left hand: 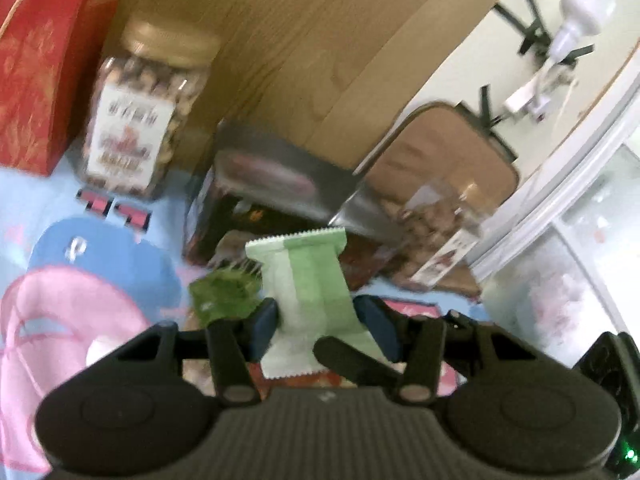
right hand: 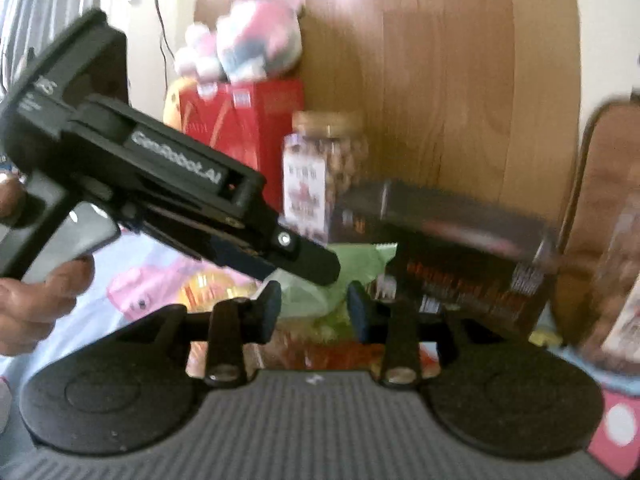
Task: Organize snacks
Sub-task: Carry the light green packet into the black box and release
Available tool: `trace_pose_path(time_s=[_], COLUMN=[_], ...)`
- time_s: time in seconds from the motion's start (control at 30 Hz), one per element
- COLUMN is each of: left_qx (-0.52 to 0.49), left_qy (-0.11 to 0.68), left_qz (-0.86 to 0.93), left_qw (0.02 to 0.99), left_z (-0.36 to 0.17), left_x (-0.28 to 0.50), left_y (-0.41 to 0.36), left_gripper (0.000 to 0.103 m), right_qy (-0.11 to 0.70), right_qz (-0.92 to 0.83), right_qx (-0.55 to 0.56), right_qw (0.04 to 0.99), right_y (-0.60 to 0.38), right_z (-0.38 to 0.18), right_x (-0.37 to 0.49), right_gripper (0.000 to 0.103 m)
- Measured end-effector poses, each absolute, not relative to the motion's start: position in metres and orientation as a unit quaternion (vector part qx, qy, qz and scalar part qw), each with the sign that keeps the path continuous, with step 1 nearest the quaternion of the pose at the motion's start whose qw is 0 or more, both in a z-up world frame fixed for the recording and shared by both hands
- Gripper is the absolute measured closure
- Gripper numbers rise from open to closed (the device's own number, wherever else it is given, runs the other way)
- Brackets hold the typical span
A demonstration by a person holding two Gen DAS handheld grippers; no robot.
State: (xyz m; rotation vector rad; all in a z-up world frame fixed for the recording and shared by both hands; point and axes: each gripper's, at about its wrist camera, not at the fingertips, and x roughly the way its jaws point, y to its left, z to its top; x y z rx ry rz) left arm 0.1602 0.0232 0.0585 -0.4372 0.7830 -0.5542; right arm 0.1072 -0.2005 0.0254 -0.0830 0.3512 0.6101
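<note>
My left gripper [left hand: 316, 320] is shut on a light green and white snack packet [left hand: 312, 280] and holds it upright above the blue patterned cloth [left hand: 52, 200]. A darker green packet [left hand: 224, 296] lies just left of it. A dark box [left hand: 256, 200] stands ahead, with a nut jar [left hand: 140, 120] to its left. In the right wrist view my right gripper [right hand: 314, 312] is open over a pile of snack packets [right hand: 312, 344]. The left gripper body [right hand: 160, 184] crosses in from the left, its tip at the green packet [right hand: 360, 268].
A red box [left hand: 36, 72] stands far left against a wooden panel [left hand: 320, 40]. A second jar [left hand: 436, 228] lies on its side at the right, by a brown padded chair [left hand: 440, 152]. A plush toy [right hand: 252, 40] sits on the red box [right hand: 240, 120].
</note>
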Motion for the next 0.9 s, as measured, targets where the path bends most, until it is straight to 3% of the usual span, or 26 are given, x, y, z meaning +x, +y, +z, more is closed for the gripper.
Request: trace_pose_path(time_s=[0.2, 0.33, 0.47, 0.57, 0.77, 0.9], left_qx=[-0.196, -0.189, -0.174, -0.170, -0.175, -0.168], left_qy=[0.344, 0.347, 0.361, 0.342, 0.302, 0.348], left_qz=[-0.273, -0.260, -0.245, -0.240, -0.258, -0.236], left_qw=[0.877, 0.881, 0.883, 0.892, 0.901, 0.891], left_z=[0.087, 0.082, 0.067, 0.067, 0.078, 0.059], left_x=[0.211, 0.251, 0.269, 0.259, 0.205, 0.190], left_y=[0.006, -0.004, -0.011, 0.001, 0.044, 0.061], left_gripper=[0.054, 0.055, 0.049, 0.043, 0.043, 0.041], right_qy=[0.134, 0.153, 0.190, 0.183, 0.175, 0.225], right_qz=[0.259, 0.243, 0.243, 0.225, 0.238, 0.289], right_qx=[-0.041, -0.021, 0.004, 0.019, 0.077, 0.065], right_qw=[0.955, 0.958, 0.951, 0.957, 0.952, 0.928], right_y=[-0.209, -0.215, -0.218, -0.228, -0.261, -0.245], right_z=[0.052, 0.053, 0.039, 0.038, 0.041, 0.028], right_x=[0.145, 0.192, 0.224, 0.224, 0.185, 0.163], right_gripper=[0.064, 0.064, 0.049, 0.048, 0.049, 0.056])
